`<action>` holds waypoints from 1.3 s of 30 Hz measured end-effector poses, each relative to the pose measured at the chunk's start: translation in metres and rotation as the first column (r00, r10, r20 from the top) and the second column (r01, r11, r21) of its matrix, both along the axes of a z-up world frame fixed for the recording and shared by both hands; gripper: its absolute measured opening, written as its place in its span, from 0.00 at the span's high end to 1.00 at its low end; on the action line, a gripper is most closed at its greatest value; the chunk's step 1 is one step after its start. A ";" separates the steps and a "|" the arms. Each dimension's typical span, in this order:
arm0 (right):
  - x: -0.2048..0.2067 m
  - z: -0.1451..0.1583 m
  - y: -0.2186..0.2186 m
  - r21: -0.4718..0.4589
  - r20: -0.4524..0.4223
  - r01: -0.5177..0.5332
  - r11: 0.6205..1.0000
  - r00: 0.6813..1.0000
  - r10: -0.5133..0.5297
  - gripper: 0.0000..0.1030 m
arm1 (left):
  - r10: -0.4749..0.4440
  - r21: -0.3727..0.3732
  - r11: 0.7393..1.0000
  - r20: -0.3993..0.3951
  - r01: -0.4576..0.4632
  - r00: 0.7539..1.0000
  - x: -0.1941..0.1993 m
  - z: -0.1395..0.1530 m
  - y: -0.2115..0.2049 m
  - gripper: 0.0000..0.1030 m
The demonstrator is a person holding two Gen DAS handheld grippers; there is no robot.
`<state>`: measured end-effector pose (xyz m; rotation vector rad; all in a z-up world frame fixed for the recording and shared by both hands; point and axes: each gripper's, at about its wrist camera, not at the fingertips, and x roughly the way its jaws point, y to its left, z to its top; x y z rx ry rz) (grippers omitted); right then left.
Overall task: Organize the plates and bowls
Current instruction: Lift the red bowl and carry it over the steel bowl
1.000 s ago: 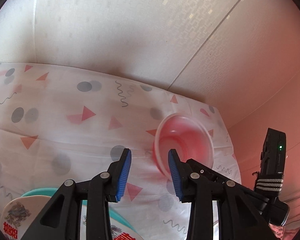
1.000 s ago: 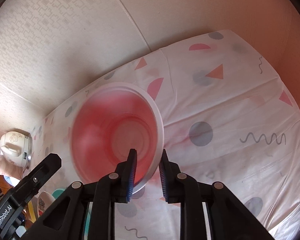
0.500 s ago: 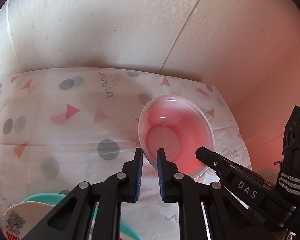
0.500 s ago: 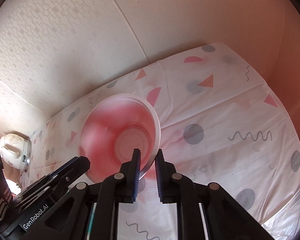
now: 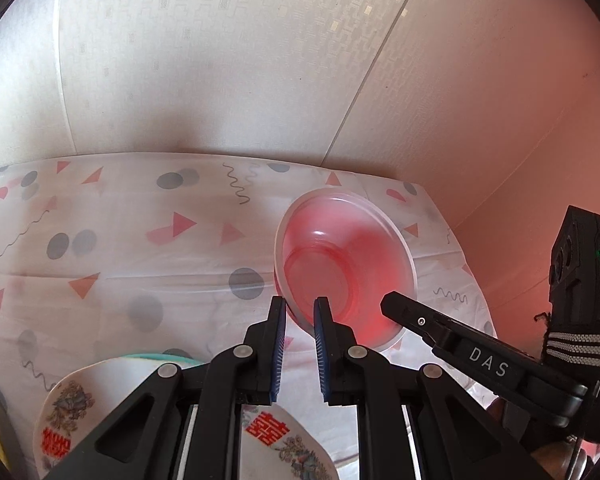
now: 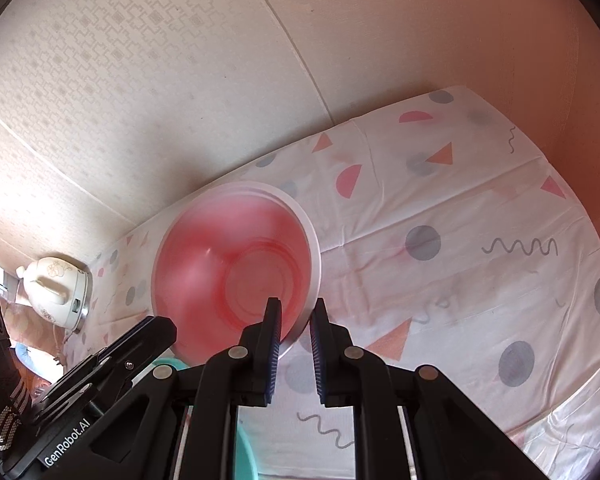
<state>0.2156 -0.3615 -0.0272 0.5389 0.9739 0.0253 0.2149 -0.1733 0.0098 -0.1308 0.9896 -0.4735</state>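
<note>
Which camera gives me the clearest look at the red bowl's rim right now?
The left wrist view: the red bowl is sharp there, its rim pinched by the left gripper. In the right wrist view the bowl is larger but motion-blurred, with the right gripper clamping its near rim.

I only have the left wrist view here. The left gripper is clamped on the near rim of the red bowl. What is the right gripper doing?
Observer: The right gripper is shut on the red bowl's rim too, one pad inside, one outside.
Operator: Anything at the table's far left that I can't see?
Observer: Yes, a white electric kettle stands at that end, by the wall.
Operator: And past the bowl on the right?
Observer: Only the patterned tablecloth; nothing stands on that stretch.
</note>
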 end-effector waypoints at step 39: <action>-0.019 0.036 0.191 0.006 0.082 -0.381 0.924 0.922 0.379 0.86 | 0.273 -0.066 0.961 0.080 -0.268 0.959 -0.098 0.031 0.193 0.86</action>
